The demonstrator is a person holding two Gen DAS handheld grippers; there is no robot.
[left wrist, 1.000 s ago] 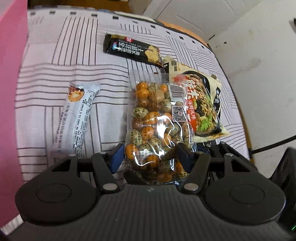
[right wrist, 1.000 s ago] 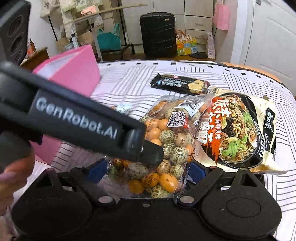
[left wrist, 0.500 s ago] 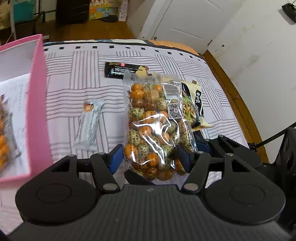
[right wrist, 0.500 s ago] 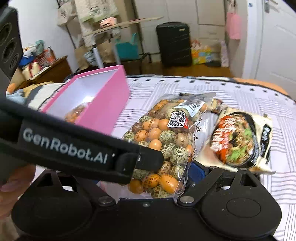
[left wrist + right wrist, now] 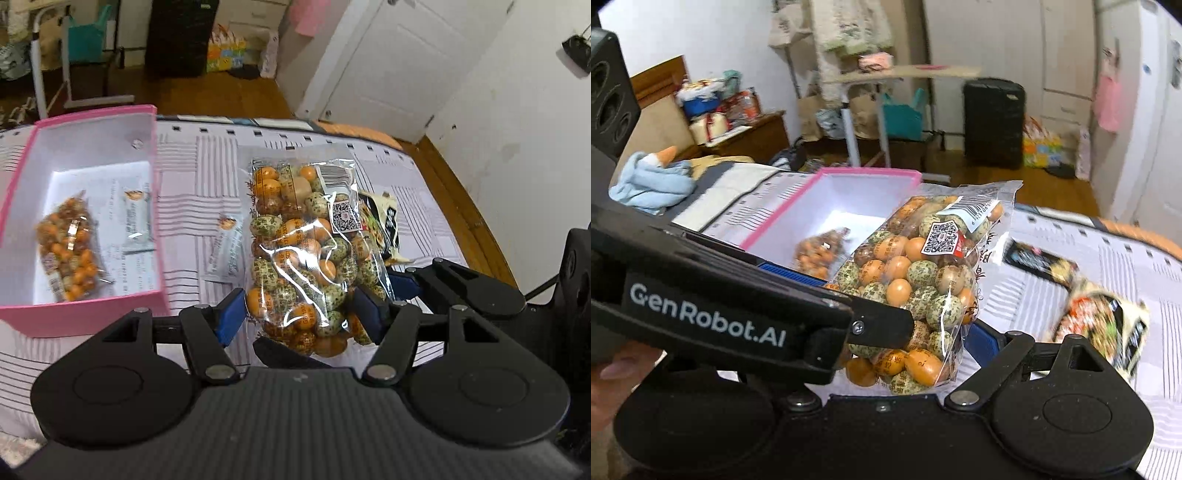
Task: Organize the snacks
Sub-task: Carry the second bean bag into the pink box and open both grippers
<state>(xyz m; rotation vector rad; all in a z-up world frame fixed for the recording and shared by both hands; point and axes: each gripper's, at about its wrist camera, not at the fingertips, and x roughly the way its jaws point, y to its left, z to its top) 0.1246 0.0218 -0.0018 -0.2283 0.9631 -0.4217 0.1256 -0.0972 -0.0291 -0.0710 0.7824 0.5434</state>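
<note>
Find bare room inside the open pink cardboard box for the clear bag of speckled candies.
Free: the pink box's white floor along its far wall, beyond the small orange snack bag and white wrapped bar. Those two crowd the near half.

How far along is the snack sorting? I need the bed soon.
Done: one egg bag and a white bar lie in the pink box. In hand: both the left gripper and right gripper hold a second egg bag. Left on the bed: another bar, the noodle pack and a dark packet.
</note>
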